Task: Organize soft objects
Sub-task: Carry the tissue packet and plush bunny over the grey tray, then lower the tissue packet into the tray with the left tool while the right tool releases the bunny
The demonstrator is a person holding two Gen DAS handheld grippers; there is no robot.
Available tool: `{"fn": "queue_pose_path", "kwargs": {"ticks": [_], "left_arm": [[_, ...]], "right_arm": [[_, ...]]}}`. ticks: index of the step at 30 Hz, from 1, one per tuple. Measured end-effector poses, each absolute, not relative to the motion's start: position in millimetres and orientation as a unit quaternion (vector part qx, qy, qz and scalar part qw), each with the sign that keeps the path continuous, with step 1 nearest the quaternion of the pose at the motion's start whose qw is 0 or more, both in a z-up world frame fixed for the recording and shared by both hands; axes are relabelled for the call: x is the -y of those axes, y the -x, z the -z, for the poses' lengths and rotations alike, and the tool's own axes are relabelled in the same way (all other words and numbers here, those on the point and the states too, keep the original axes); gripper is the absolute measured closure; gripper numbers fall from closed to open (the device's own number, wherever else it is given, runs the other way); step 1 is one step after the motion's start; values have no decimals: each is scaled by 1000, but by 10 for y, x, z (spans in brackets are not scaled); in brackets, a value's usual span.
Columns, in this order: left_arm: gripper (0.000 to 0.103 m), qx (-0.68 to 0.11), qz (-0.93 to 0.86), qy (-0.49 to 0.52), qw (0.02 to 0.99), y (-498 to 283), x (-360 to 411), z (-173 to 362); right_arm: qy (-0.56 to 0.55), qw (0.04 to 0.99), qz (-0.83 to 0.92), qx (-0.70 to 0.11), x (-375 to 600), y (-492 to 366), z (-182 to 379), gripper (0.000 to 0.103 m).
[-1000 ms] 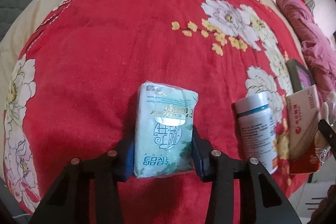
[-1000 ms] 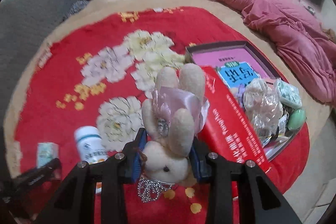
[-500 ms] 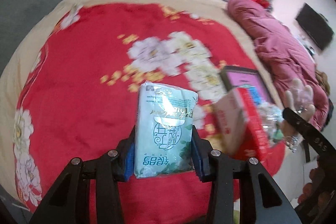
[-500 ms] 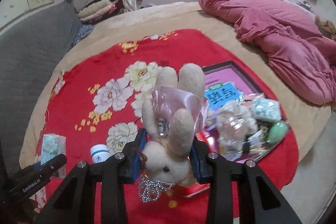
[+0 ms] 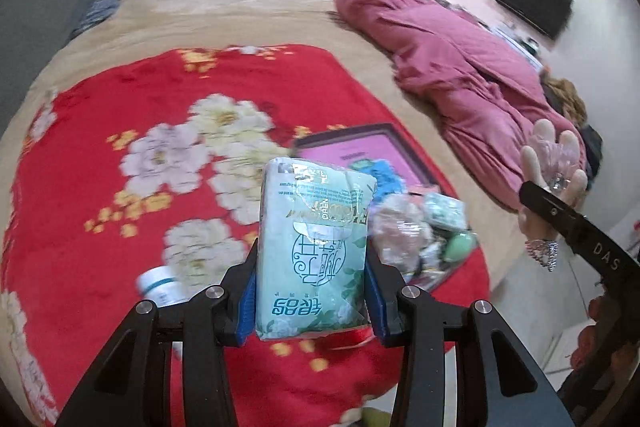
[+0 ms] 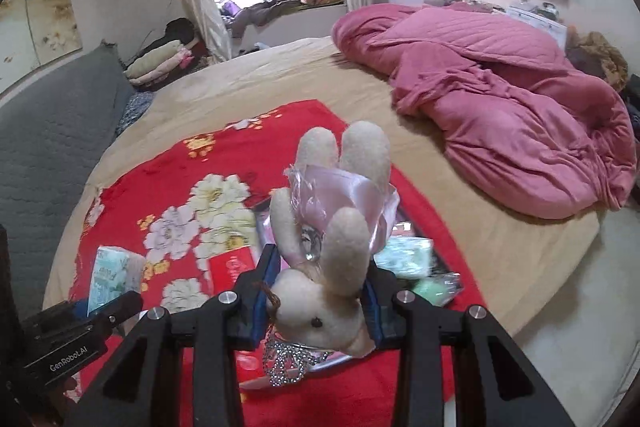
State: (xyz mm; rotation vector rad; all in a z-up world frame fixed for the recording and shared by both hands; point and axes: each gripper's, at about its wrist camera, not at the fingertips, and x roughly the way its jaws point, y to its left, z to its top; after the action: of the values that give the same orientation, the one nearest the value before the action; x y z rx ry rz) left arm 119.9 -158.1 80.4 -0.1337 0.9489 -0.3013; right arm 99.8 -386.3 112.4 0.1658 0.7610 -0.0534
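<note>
Your left tongs (image 5: pixel 312 301) were clamped on a pale green tissue pack (image 5: pixel 314 251), blue pads pressing both long sides, the pack standing upright at lower centre of the left wrist view and clear of the bed. Your right tongs (image 6: pixel 316 301) were closed on a cream plush rabbit (image 6: pixel 332 251) at its head end, ears and pink satin ribbon pointing up at centre frame, with a beaded charm hanging below it. Both items were held above the red floral blanket (image 5: pixel 100 227), not resting on it.

The tray (image 5: pixel 404 147), dark-rimmed with a pink lining, lay right of centre in the left view, behind the tissue pack. It already held a clear-wrapped bundle (image 5: pixel 400 231), a small green packet and a pale green egg-shaped item. A white bottle (image 5: pixel 158 287) lay on the blanket at lower left, and a red box (image 6: pixel 232 267) showed left of the rabbit in the right view. A pink quilt (image 6: pixel 500 115) occupied the upper right.

In my judgement you were at the carry step, with both soft items picked and neither yet placed. The next move probably calls for bringing each over a free part of the tray, lowering until it rests, then releasing. I advise placing one at a time, since the tray's near end looked crowded and the tongs were close together.
</note>
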Motion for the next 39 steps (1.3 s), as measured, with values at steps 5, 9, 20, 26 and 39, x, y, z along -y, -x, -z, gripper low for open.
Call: {"fn": "queue_pose_path", "kwargs": {"ticks": [5,9,20,26,39], "left_arm": [[57,-463,179,40,867,-1278,2085,-747],[57,-476,211,20,853,-1360,2545,-647],[57,-517,260,-11,815,-1580,3463,-126],[57,-535,268,-24,801,-1684,3681,163],[57,-559,232,-18,796,-2030,3403,490]], "right_arm": [[-95,921,37,-376,4183,-988,-1043,65],[-114,917,41,-381,4422,-995,-958,65],[-139,904,57,-401,4939,-1085,-691,65],[-137,896,57,-419,5010,-1199,-487,65],[-125,874,14,-469,4769,-1485,-69,65]]}}
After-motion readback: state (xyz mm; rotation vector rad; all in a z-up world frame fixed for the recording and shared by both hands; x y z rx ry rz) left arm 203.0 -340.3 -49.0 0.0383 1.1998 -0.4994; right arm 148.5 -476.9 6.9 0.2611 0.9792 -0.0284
